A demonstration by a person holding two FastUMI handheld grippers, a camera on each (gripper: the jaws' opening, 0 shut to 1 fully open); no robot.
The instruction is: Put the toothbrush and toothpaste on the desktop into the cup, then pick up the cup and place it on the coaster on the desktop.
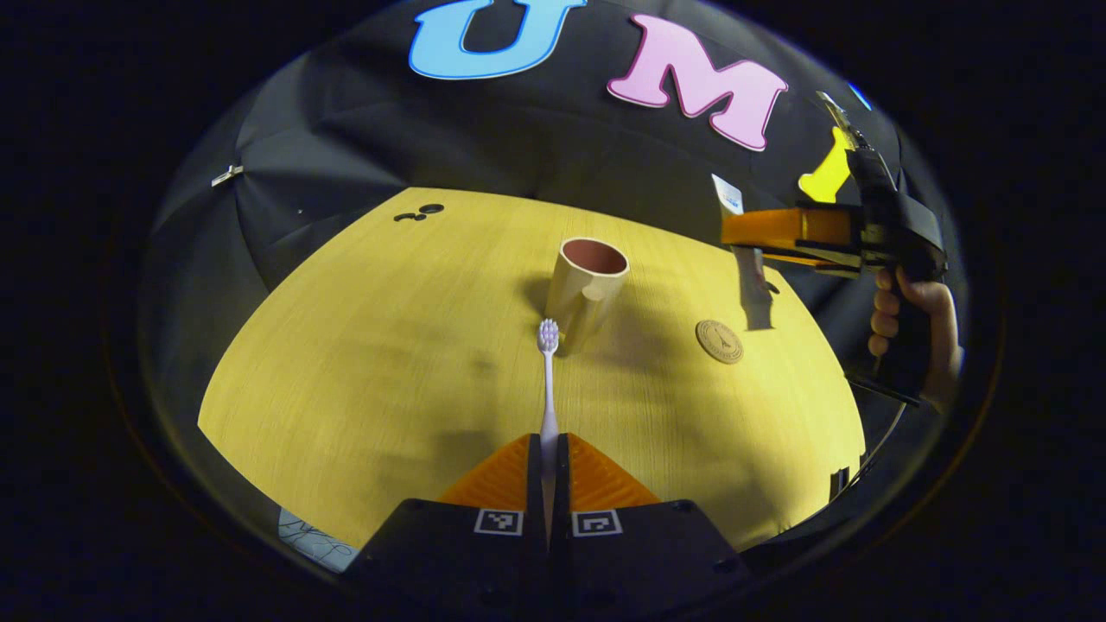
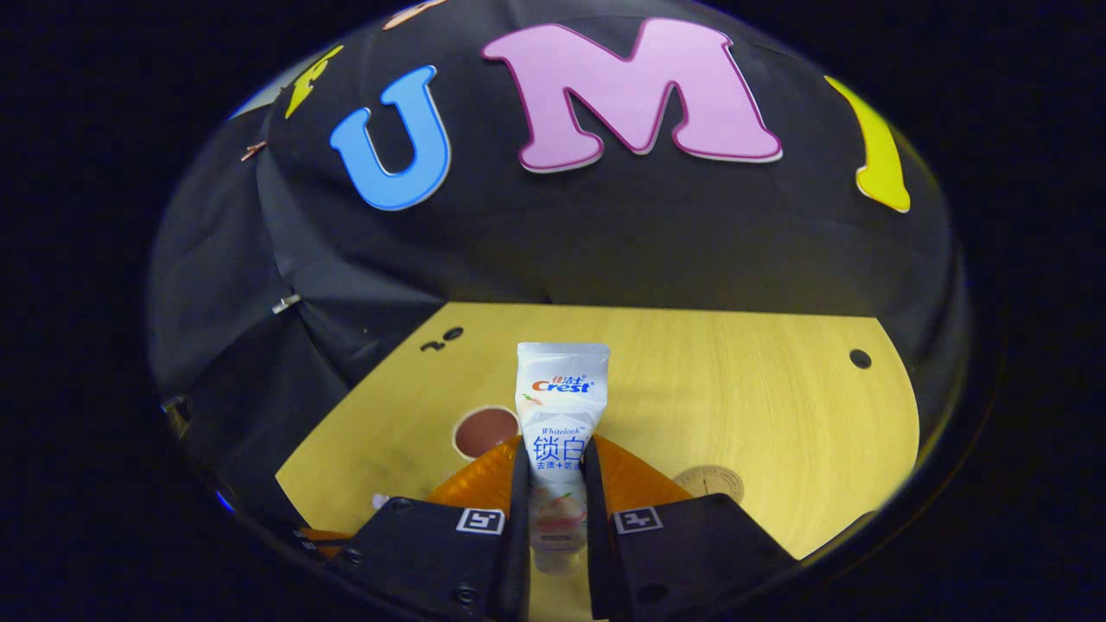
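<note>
Above the desktop, left claw clamps toothbrush short of cup, right claw grips toothpaste

Surface: pale wood-grain finish, smooth, matt w/ soft sheen. Cup: smooth, matt beige outside, reddish-brown inside. Toothbrush: glossy white plastic, bristled head. Toothpaste: glossy plastic tube, crimped flat end. Coaster: looks like engraved wood, matt. Booth wall: black cloth, matt, creased.
</note>
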